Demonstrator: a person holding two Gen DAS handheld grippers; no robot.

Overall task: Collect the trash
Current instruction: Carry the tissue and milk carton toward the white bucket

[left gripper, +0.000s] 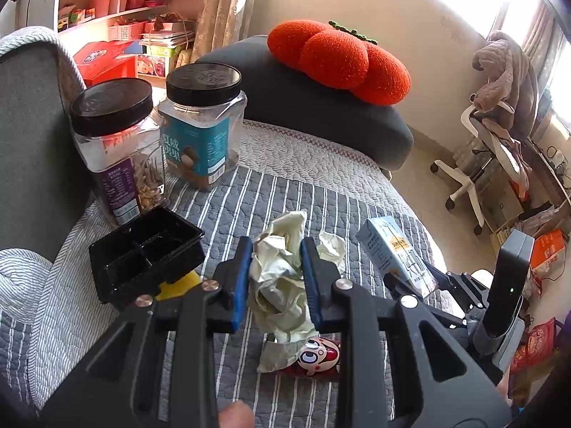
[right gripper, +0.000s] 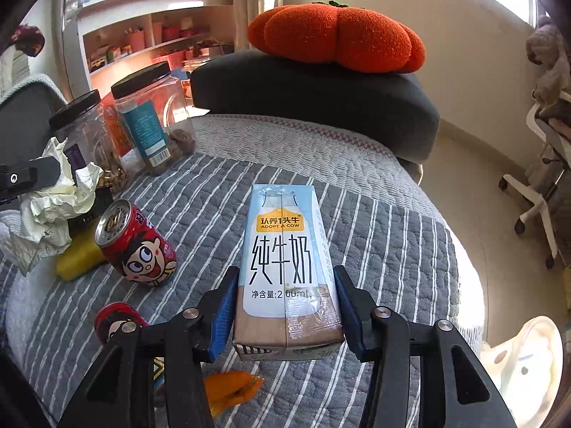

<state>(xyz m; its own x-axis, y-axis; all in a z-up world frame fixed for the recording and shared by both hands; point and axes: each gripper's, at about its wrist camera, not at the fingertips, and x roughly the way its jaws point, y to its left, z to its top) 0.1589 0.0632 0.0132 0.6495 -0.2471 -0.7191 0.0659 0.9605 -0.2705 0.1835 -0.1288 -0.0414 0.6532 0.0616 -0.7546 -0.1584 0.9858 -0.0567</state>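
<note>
My left gripper [left gripper: 276, 281] is shut on a crumpled pale paper wad [left gripper: 282, 278] and holds it above the striped grey quilt [left gripper: 249, 185]. The wad also shows in the right wrist view [right gripper: 53, 207]. My right gripper [right gripper: 283, 299] is shut on a light blue milk carton [right gripper: 285, 267], held above the quilt; the carton shows in the left wrist view [left gripper: 396, 253]. A red cartoon-face can [right gripper: 137, 246] stands on the quilt, a second one [right gripper: 114, 321] lies at the lower left, and one lies under the wad [left gripper: 314, 356].
A black divided tray [left gripper: 142, 253] sits left of the wad. Two black-lidded clear jars [left gripper: 117, 142] [left gripper: 201, 121] stand behind it. A yellow wrapper [right gripper: 76, 256] and orange peel [right gripper: 232, 385] lie on the quilt. A dark cushion [left gripper: 314, 107] carries an orange pumpkin pillow [left gripper: 339, 60]. An office chair [left gripper: 492, 149] stands right.
</note>
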